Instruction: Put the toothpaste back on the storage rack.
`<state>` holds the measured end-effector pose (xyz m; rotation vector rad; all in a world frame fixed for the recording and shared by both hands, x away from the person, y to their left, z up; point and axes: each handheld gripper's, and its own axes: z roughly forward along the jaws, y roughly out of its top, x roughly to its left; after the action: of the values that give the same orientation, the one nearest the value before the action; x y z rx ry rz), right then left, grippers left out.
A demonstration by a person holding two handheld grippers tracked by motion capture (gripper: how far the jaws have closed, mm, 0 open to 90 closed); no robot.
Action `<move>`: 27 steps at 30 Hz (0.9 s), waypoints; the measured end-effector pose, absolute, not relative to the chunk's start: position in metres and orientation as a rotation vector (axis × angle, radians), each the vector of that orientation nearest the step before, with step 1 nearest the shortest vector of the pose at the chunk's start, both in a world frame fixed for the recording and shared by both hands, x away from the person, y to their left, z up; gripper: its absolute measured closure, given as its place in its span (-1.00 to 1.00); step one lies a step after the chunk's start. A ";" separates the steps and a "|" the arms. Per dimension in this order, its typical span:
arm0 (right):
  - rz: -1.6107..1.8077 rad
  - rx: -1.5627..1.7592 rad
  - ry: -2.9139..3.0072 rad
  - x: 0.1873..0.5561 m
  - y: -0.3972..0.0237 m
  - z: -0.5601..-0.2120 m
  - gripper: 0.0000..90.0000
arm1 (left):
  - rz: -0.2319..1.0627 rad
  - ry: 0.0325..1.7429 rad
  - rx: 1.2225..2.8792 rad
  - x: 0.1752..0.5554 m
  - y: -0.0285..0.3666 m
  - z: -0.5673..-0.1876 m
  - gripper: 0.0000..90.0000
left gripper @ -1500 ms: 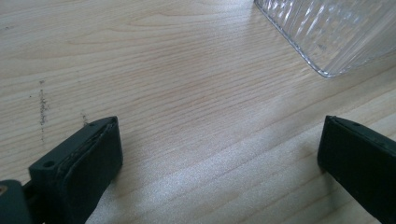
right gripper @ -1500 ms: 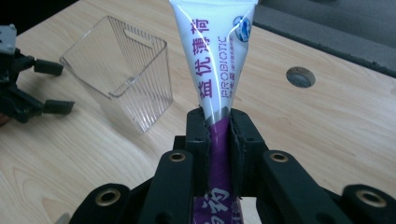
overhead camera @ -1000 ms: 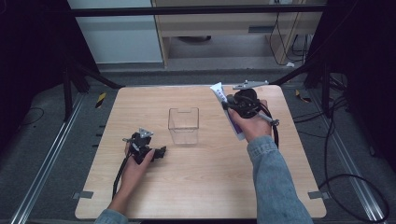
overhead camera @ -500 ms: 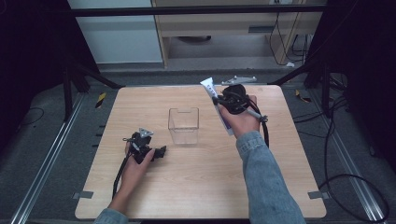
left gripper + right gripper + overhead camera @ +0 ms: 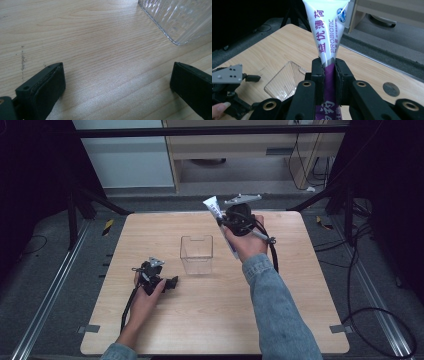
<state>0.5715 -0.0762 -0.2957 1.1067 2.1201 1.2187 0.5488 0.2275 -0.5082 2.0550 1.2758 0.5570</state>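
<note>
The right claw (image 5: 329,65) is clenched on a tube (image 5: 327,30); the left claw (image 5: 117,85) is released at lower left; the tube could slip or miss the clear box (image 5: 196,253) if tilted.

I see a glossy plastic tube (image 5: 325,37), smooth and shiny white. The table (image 5: 100,45) shows pale matt wood grain. My container (image 5: 180,17) looks like clear ribbed plastic. Gripper pads (image 5: 47,87) read matt black, slightly rough.

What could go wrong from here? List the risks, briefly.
The right gripper pinches the white and purple plastic tube low on its body, so the long free end could swing or slip. Lowered carelessly, it might knock the clear ribbed plastic box, which the open left gripper is not steadying.
</note>
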 end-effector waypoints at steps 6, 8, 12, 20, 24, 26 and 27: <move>1.214 1.080 2.126 0.578 -0.060 -0.291 0.77 | 0.558 1.278 2.051 0.549 0.227 -0.508 -1.00; 1.215 1.071 2.126 0.583 -0.051 -0.289 0.77 | 0.558 1.278 2.052 0.549 0.227 -0.508 -1.00; 1.220 1.064 2.115 0.587 -0.045 -0.289 0.77 | 0.558 1.278 2.053 0.549 0.227 -0.508 -1.00; 1.260 1.055 2.086 0.590 -0.031 -0.288 0.77 | 0.559 1.277 2.054 0.549 0.227 -0.508 -1.00; 1.282 1.059 2.083 0.593 -0.027 -0.289 0.77 | 0.559 1.278 2.054 0.550 0.227 -0.508 -1.00; 1.287 1.057 2.079 0.594 -0.026 -0.289 0.77 | 0.559 1.278 2.054 0.550 0.227 -0.508 -1.00; 1.289 1.062 2.074 0.596 -0.025 -0.290 0.77 | 0.559 1.278 2.054 0.550 0.227 -0.508 -1.00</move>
<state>0.5956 -0.0248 -0.2898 1.0623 2.0741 1.2887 0.5500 0.2270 -0.5081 2.0542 1.2781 0.5591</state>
